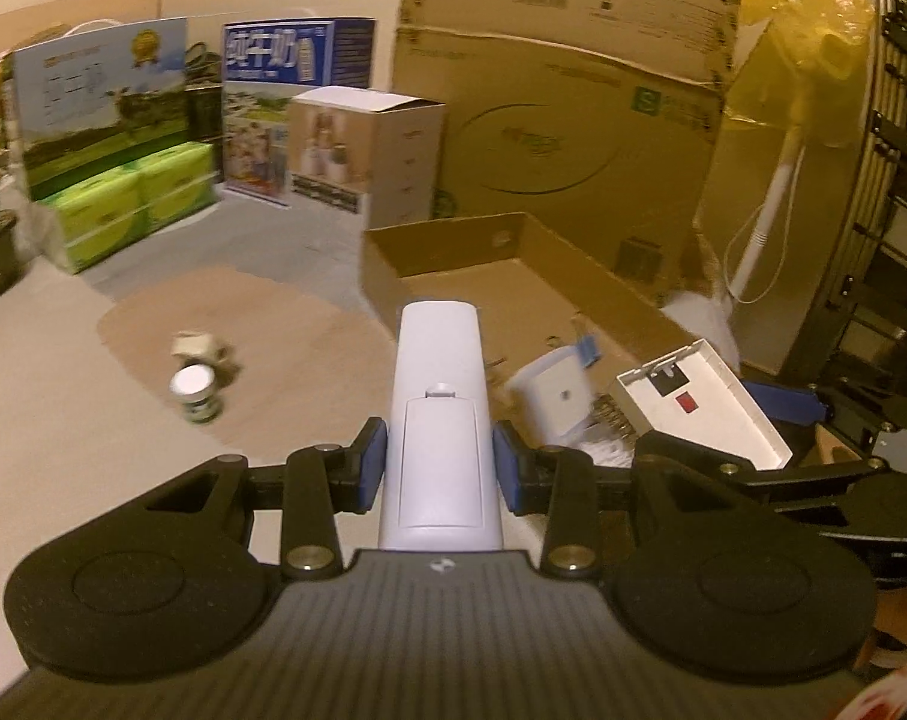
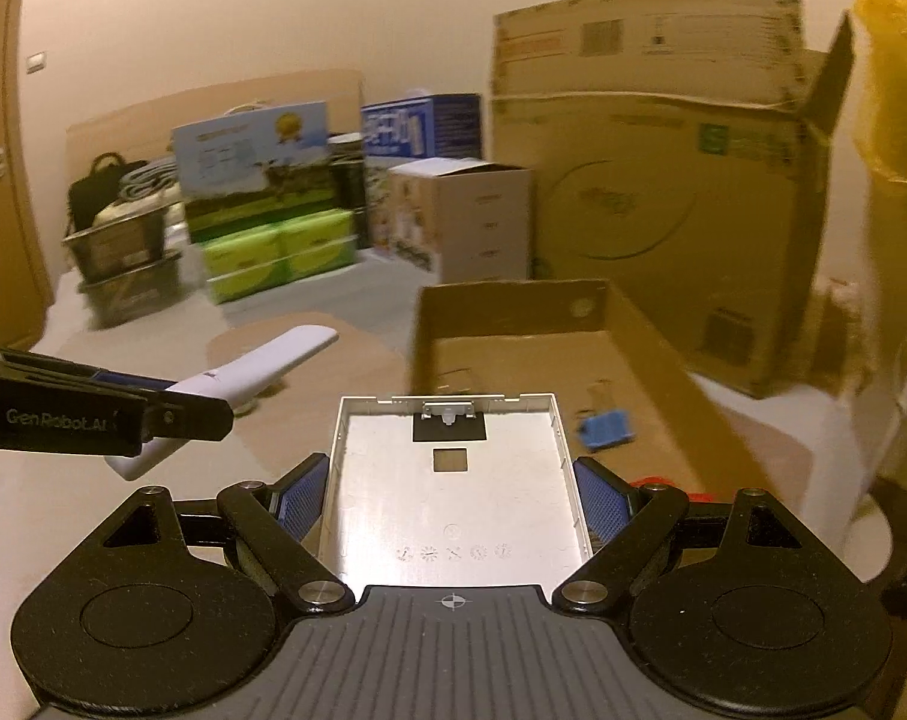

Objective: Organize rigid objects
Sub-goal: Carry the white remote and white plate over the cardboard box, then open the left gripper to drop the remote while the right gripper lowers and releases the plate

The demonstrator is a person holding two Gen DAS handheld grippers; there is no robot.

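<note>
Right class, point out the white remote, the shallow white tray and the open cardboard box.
white remote (image 1: 438, 420), left wrist view, battery cover.
shallow white tray (image 2: 453, 504), right wrist view, inner floor.
open cardboard box (image 2: 507, 306), right wrist view, far wall.

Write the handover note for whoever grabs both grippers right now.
Left gripper: shut on the white remote, held in the air.
Right gripper: shut on the white plastic tray, also held up.
Open cardboard box sits ahead; a white square container with a blue clip is already inside.
Left to do: place both held items, then fetch the small can and the object behind it on the floor.
</note>
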